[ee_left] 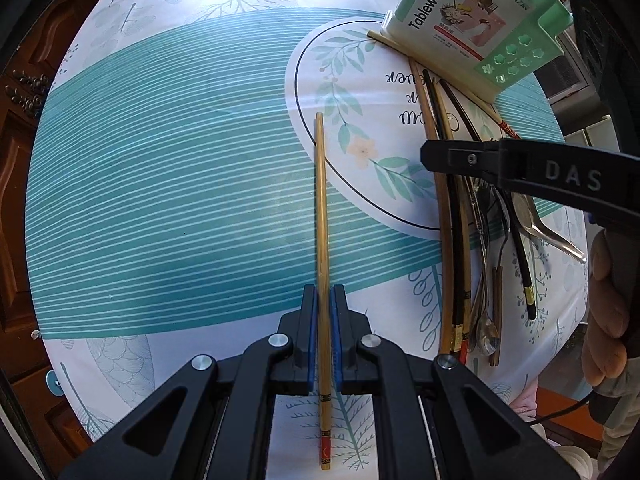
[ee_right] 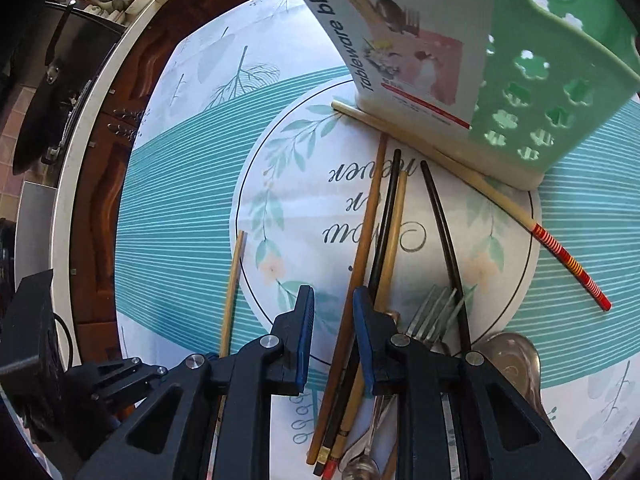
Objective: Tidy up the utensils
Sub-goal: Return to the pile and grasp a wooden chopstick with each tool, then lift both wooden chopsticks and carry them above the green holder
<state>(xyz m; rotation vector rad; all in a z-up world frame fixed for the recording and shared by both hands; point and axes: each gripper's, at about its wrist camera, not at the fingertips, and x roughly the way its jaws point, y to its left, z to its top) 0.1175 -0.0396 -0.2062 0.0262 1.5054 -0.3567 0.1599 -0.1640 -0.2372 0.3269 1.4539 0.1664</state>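
My left gripper (ee_left: 323, 292) is shut on a tan chopstick (ee_left: 322, 208) with a red and black patterned end, which lies along the tablecloth. The same chopstick (ee_right: 232, 292) shows at the left of the right wrist view. My right gripper (ee_right: 333, 294) hovers over a pile of chopsticks (ee_right: 384, 240) with its jaws partly apart. A brown chopstick (ee_right: 360, 248) runs through the gap, and the pads do not press on it. A fork (ee_right: 436, 312) and a spoon (ee_right: 516, 356) lie beside the pile. In the left wrist view the right gripper (ee_left: 430, 156) reaches in over the utensil pile (ee_left: 460, 264).
A green and white tableware holder (ee_right: 520, 80) stands at the far side, resting on a red-striped chopstick (ee_right: 572, 268). The teal striped tablecloth (ee_left: 160, 200) covers a round table. A wooden cabinet (ee_left: 16, 152) lies beyond its left edge. A person's hand (ee_left: 604, 300) is at the right.
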